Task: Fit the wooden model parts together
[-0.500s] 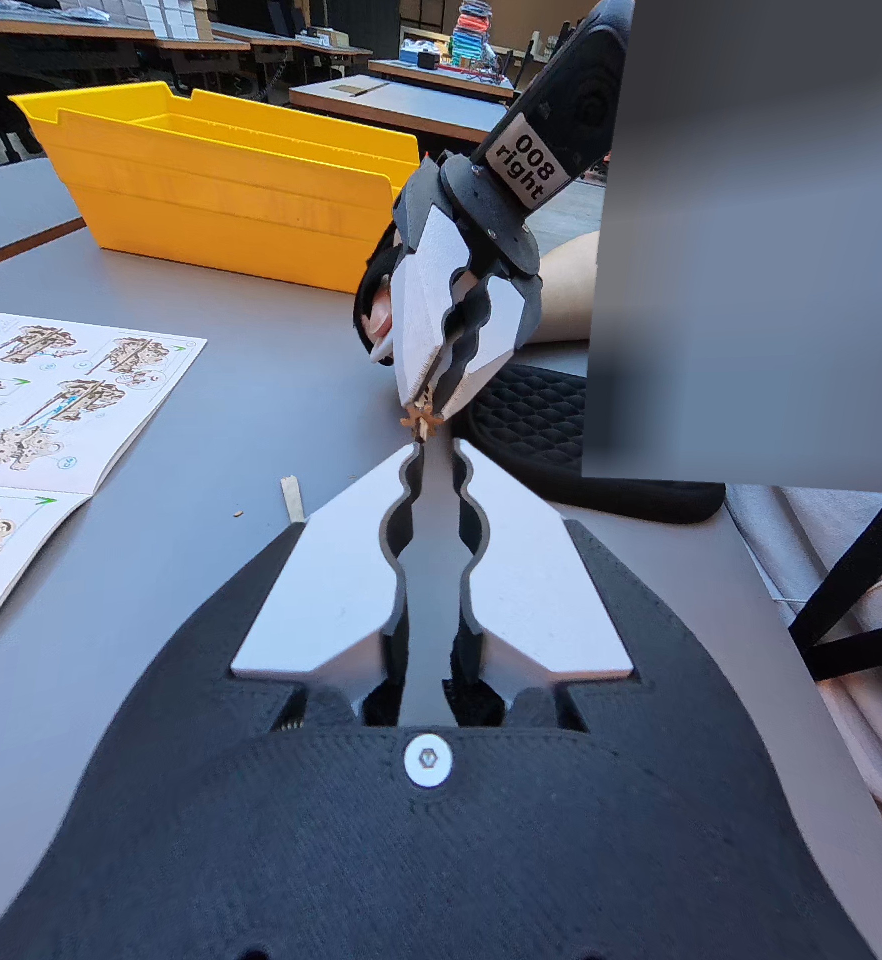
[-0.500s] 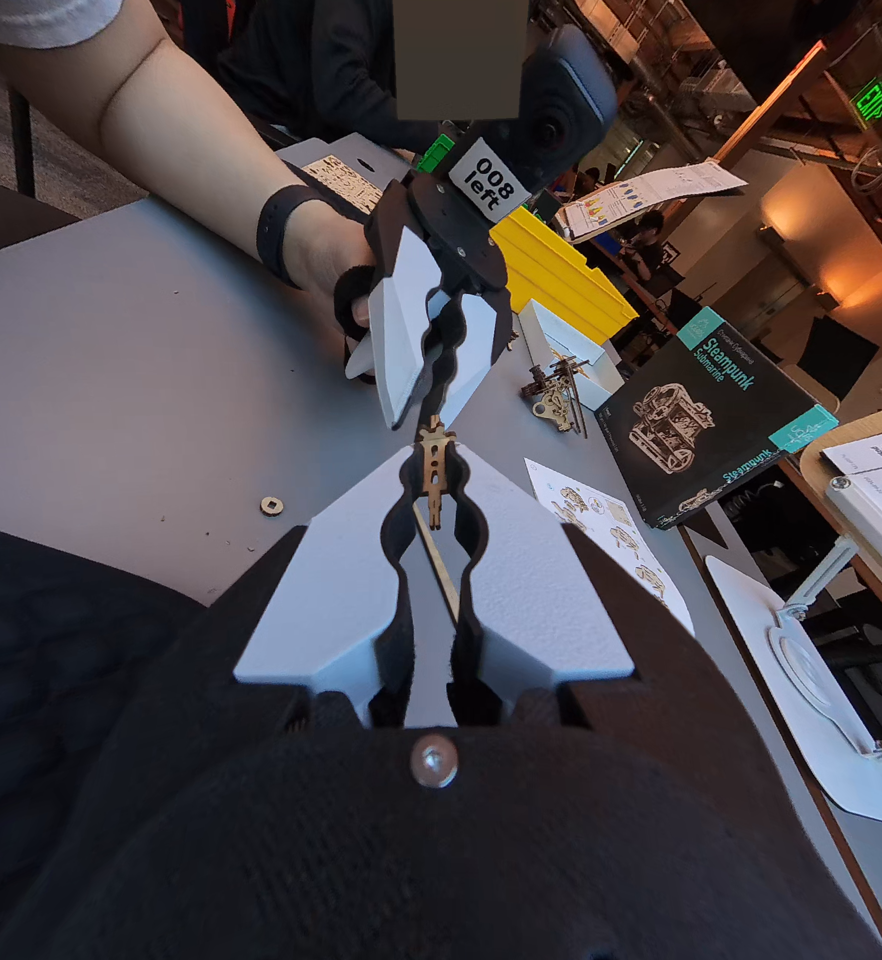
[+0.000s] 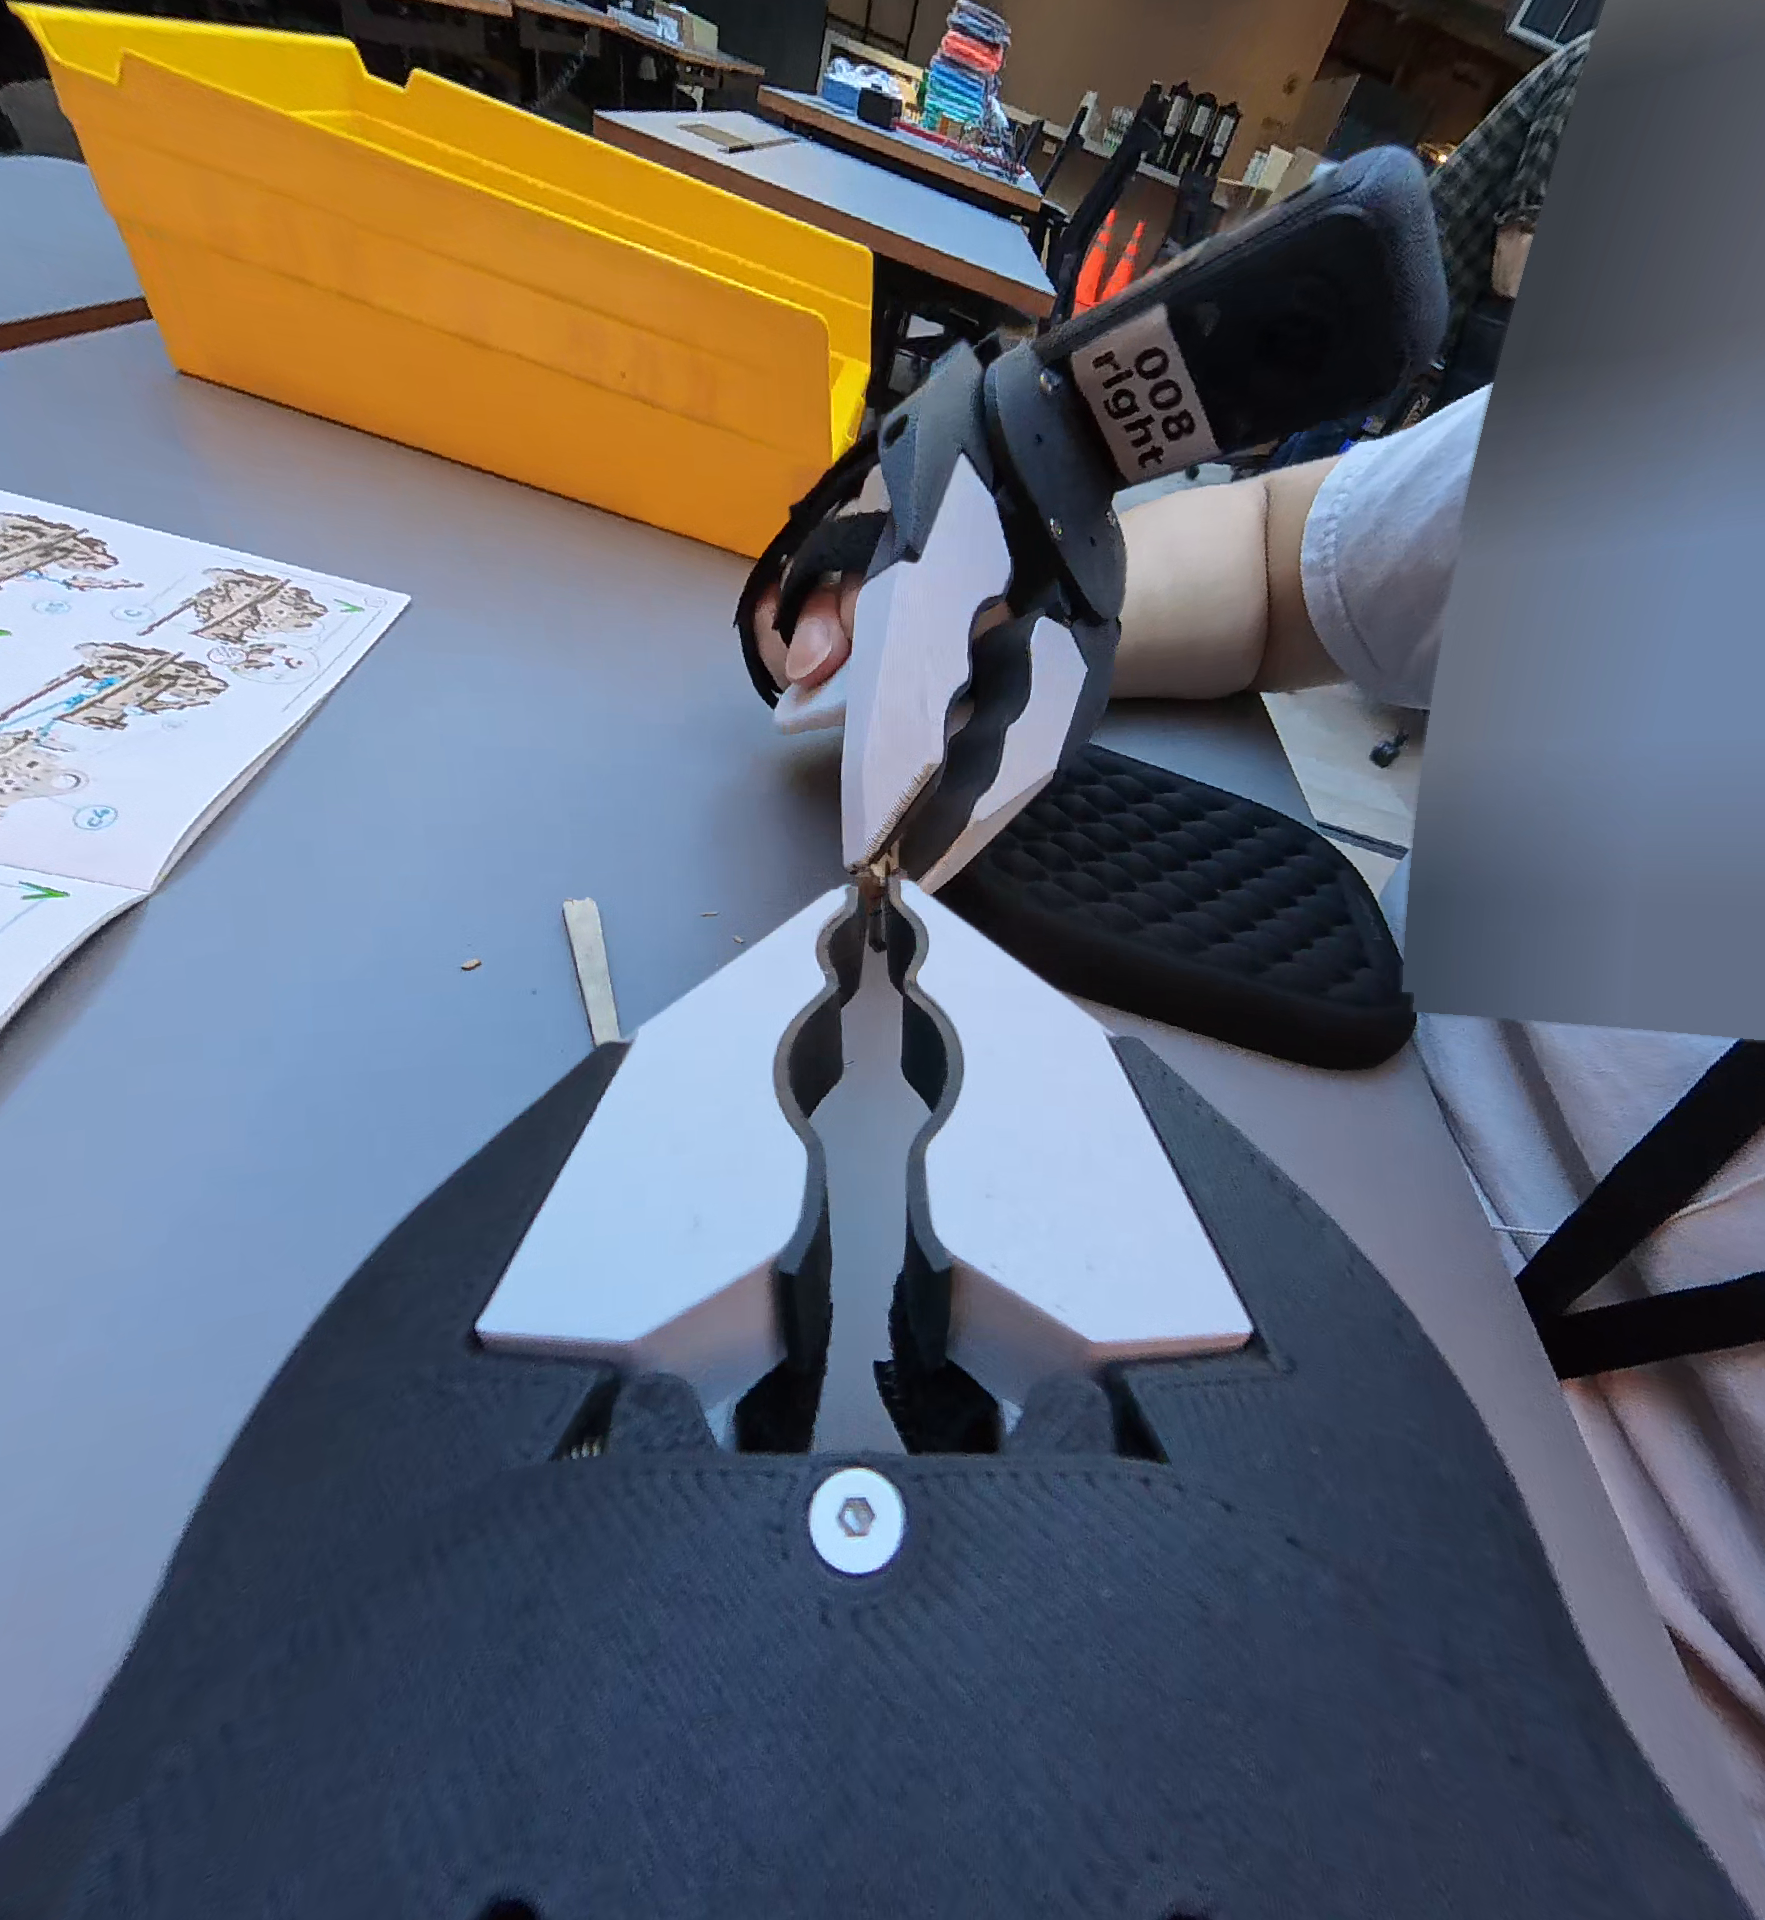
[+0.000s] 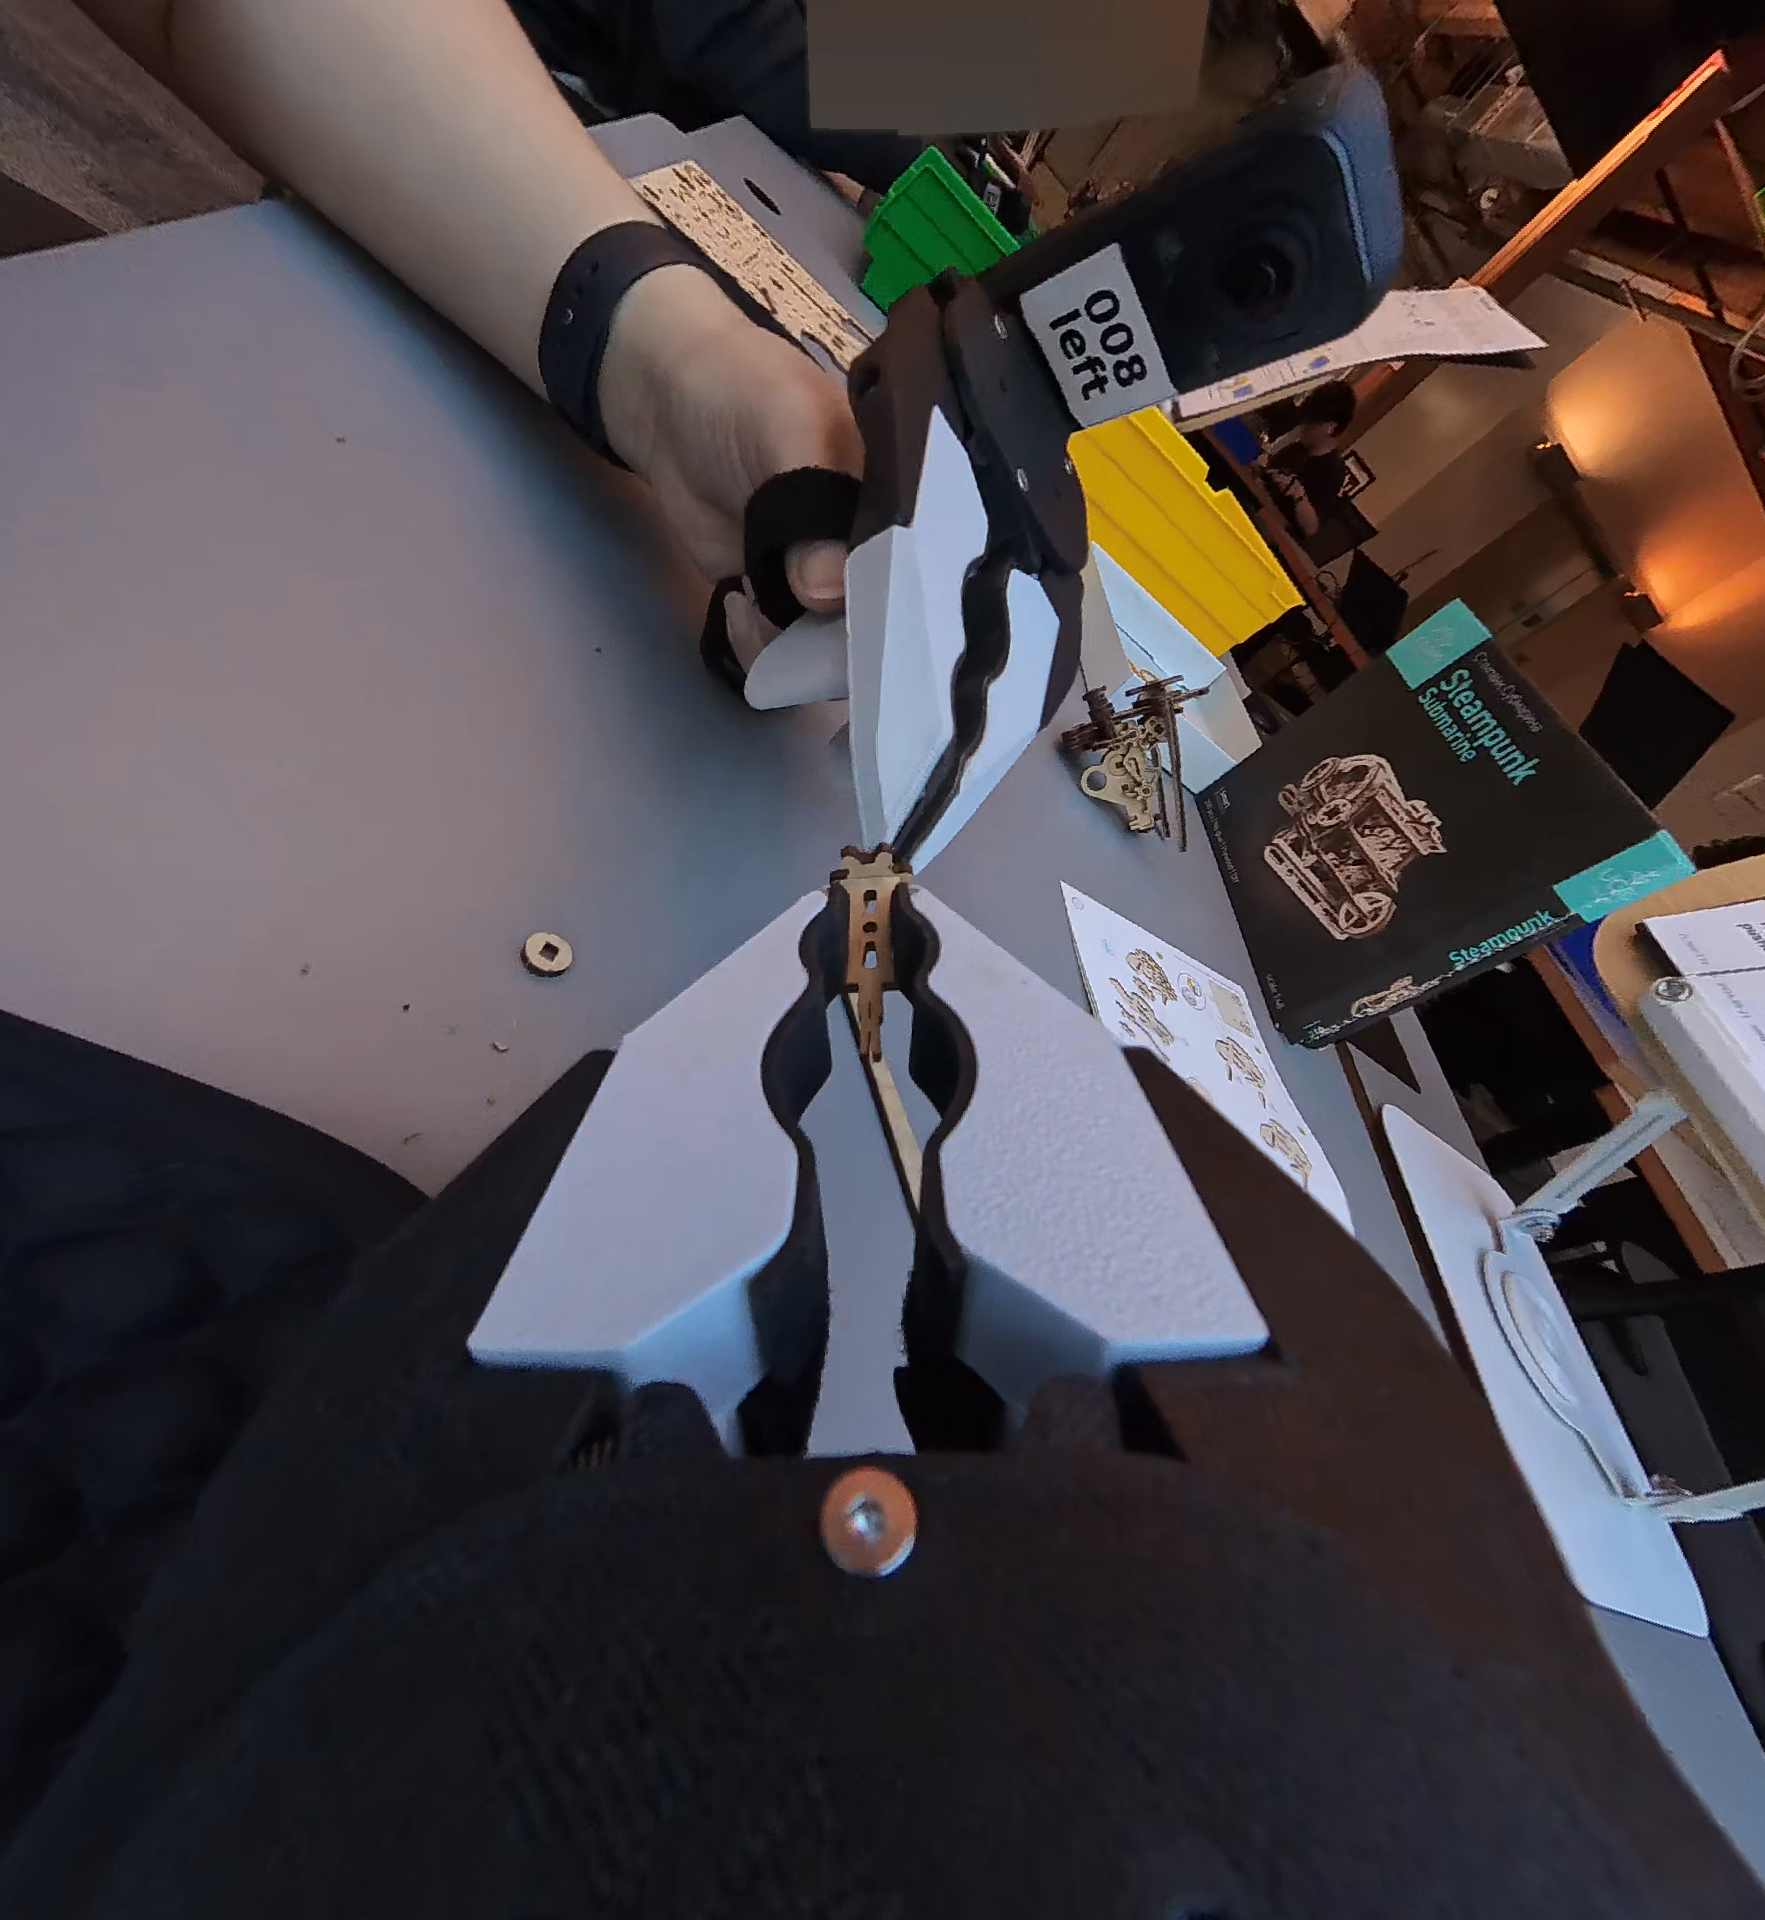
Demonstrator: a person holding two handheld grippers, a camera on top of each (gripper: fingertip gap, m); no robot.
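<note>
Booklet of white printed assembly sheets [image 3: 119,707] lies at the left edge of the left wrist view, with a yellow plastic bin [image 3: 462,260] at upper left on the grey table [image 3: 442,727]. At centre frame the left gripper [image 3: 873,914] is nearly closed; what its tips hold, if anything, cannot be told. Directly above, tip to tip, the right gripper [image 3: 883,868] points down, closed on a slim slotted wooden strip [image 4: 870,956]. In the right wrist view that strip sits at centre, its long axis along the right gripper's fingers, with a small star-shaped wooden piece [image 4: 867,862] at its far end, touching the left gripper's tips. Judged: mating proceeds along this axis, grippers equally near. A black kit box [image 4: 1429,821] lies at right
</note>
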